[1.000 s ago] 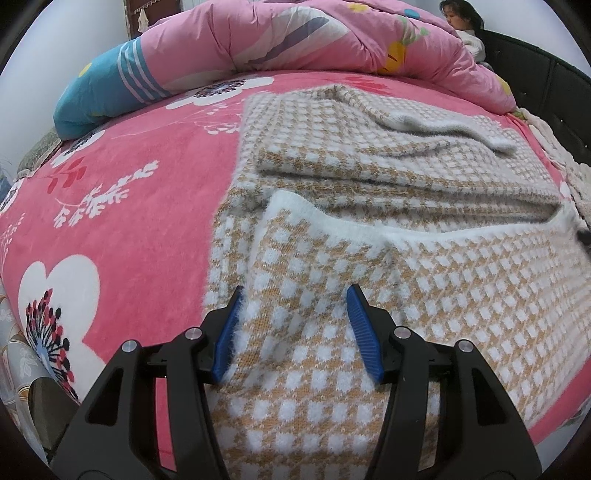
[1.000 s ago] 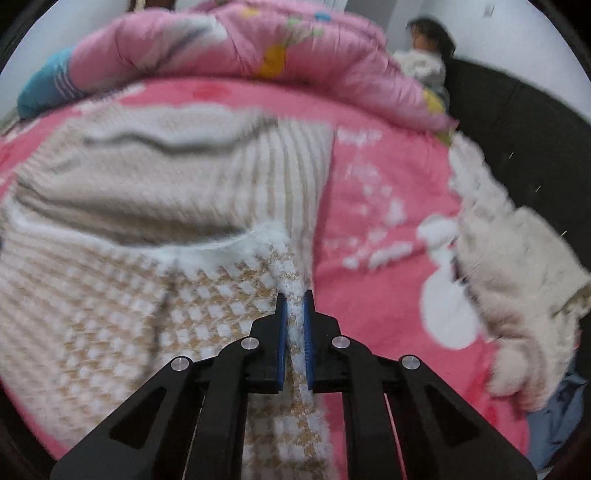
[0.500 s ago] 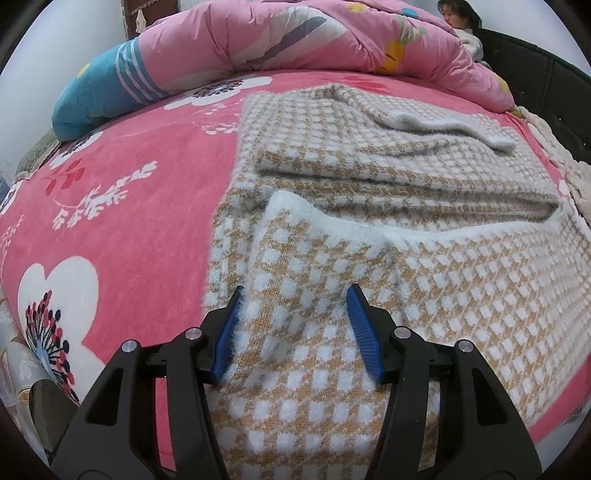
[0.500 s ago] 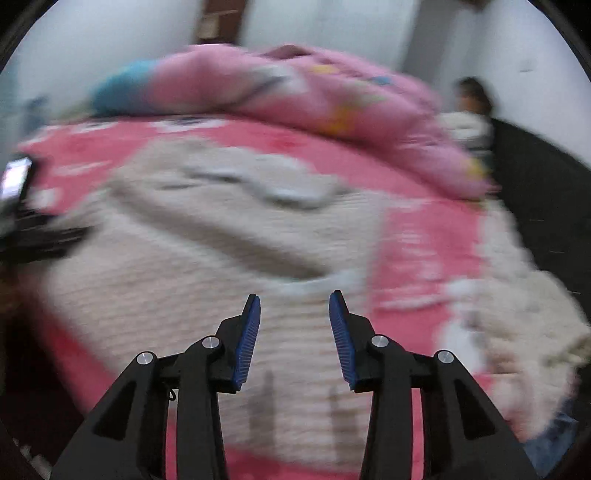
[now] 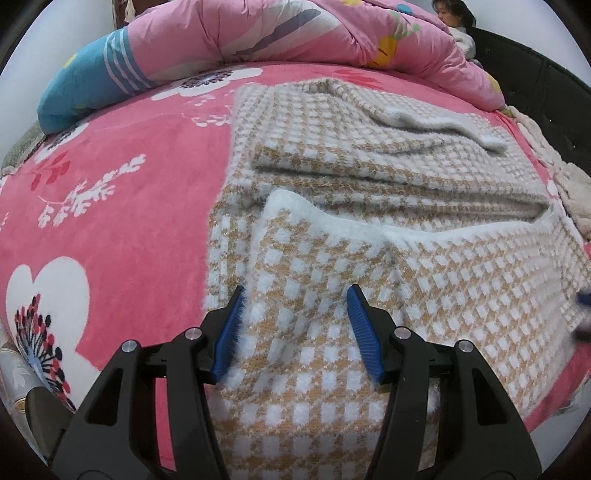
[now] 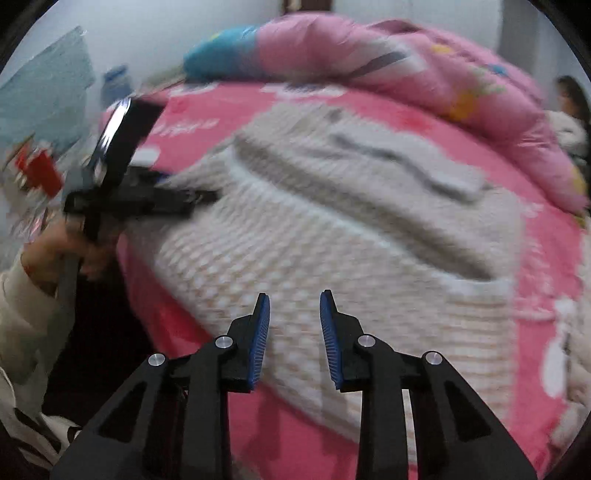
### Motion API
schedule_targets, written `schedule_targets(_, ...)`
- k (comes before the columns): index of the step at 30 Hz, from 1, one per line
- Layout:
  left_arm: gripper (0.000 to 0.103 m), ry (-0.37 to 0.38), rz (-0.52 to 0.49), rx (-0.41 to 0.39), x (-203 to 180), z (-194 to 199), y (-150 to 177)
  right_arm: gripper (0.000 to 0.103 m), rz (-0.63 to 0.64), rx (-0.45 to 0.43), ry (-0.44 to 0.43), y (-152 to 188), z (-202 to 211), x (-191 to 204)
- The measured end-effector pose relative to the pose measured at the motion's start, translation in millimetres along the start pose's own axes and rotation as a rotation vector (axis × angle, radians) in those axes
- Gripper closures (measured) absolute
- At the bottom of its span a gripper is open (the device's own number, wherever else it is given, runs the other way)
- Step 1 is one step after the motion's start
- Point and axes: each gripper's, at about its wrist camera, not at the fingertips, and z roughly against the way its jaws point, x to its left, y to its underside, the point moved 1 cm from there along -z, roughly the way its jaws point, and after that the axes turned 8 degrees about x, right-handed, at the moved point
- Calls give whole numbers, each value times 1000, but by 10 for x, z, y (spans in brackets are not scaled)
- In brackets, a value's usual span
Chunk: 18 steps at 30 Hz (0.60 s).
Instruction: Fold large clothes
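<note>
A large tan-and-white checked knit garment (image 5: 369,206) lies partly folded on the pink bed, with a white-edged flap (image 5: 325,221) folded up from the near hem. My left gripper (image 5: 295,306) is open and empty, its blue pads straddling the near flap just above the fabric. My right gripper (image 6: 293,314) is open and empty, held above the garment's (image 6: 332,229) near edge. That view is blurred. The left gripper (image 6: 177,195) also shows there at the left, held by a hand.
A pink floral blanket (image 5: 110,206) covers the bed. A rolled pink and blue quilt (image 5: 258,33) lies along the far side. A person (image 5: 452,22) sits at the far right by a dark headboard. Cream fluffy fabric (image 5: 565,177) lies at the right edge.
My right gripper let go of the garment's edge, opened, and swung back and left above the near hem. The left gripper stayed open in place.
</note>
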Motion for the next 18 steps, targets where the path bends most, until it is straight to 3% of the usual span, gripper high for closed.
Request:
schedule_targets(1,49,6,0,0,5,-3,1,75,19,59,37,10,-277,31)
schedule_targets(3,49,12,-4,2,12,-11,1,75,27,68,26,-1,-561,-35)
schedule_targets(5,49,20,-10,4,24,-4,5,76,-24,90,-17,-102,-498,-88)
schedule_targets(8,49,55,-3,11,76,5,-5,76,-23,78,42,-213,-246,-25)
schedule_targets(11,49,74,-7,11,110,1,-5,76,24,5,-60,-311,64,267)
schedule_targets(13,49,73,-14,6,105,0,3,76,61,-7,-127,-383,39,456)
schedule_targets(16,49,73,-12,6,102,-5,9,76,73,88,-81,-458,-516,546)
schedule_targets(18,50,69,-12,12,101,-11,12,76,101,90,-39,-509,-818,583)
